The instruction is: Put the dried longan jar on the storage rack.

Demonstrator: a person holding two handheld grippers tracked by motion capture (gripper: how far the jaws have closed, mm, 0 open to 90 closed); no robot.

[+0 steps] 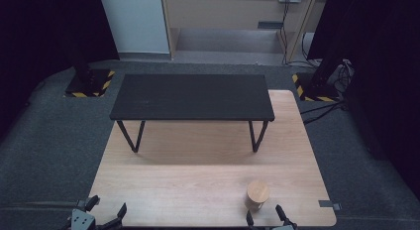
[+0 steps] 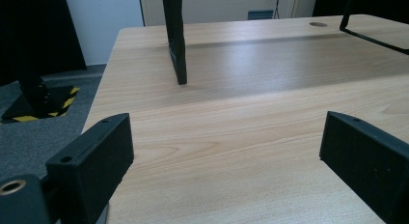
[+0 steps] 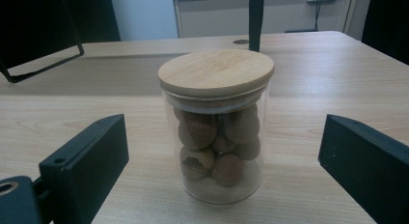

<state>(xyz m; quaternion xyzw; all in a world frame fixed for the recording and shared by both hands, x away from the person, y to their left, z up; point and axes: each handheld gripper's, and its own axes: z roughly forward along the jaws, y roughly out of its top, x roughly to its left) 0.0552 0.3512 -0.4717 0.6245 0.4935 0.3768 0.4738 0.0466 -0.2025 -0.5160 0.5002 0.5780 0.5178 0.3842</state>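
Observation:
A clear glass jar (image 3: 217, 137) with a round wooden lid (image 3: 216, 72) stands upright near the table's front right edge; it holds several brown nuts. From above its lid (image 1: 258, 192) shows as a tan disc. My right gripper (image 1: 266, 217) stands open just in front of the jar, with the jar ahead of the gap between its jaws and touching neither jaw. My left gripper (image 1: 107, 209) is open at the front left corner over bare wood, nothing between its jaws.
A black low shelf (image 1: 192, 96) on thin metal legs (image 2: 176, 40) stands across the back half of the wooden table (image 1: 198, 180). Dark carpet surrounds the table. Stands with yellow-black striped bases (image 1: 89, 84) sit at the far left and right.

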